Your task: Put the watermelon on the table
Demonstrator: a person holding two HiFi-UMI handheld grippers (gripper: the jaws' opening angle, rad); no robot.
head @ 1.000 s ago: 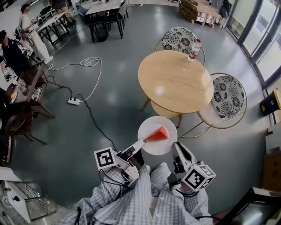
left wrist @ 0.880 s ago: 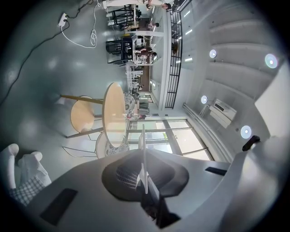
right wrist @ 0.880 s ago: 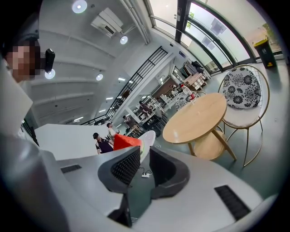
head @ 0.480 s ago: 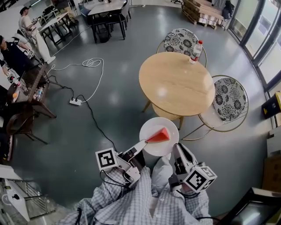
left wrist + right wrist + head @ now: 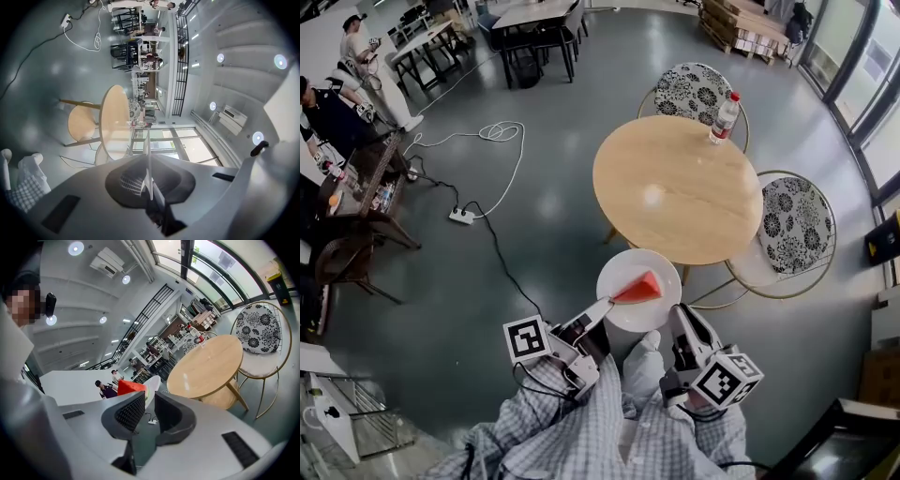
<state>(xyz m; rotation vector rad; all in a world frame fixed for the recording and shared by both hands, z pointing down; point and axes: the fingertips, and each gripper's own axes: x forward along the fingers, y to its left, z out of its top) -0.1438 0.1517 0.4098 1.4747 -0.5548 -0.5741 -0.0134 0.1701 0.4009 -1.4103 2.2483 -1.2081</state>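
Note:
A red watermelon wedge (image 5: 638, 288) lies on a white plate (image 5: 623, 314) carried above the floor just short of the round wooden table (image 5: 675, 187). My left gripper (image 5: 605, 304) is shut on the plate's near left rim, and in the left gripper view that rim (image 5: 148, 159) stands edge-on between the pads. My right gripper (image 5: 680, 314) hovers by the plate's near right edge. Its jaws stand apart with nothing between them. In the right gripper view the watermelon (image 5: 129, 387) and plate (image 5: 152, 385) lie to the left of the fingers, with the table (image 5: 206, 366) beyond.
A plastic bottle (image 5: 723, 117) stands at the table's far edge. Two patterned chairs (image 5: 694, 89) (image 5: 795, 234) flank the table at the back and right. A power strip (image 5: 461, 217) and cables lie on the floor at left. People stand by desks at far left (image 5: 328, 117).
The table has drawn nearer: the plate's far rim now meets the table's near edge in the head view. Both grippers keep their places around the plate.

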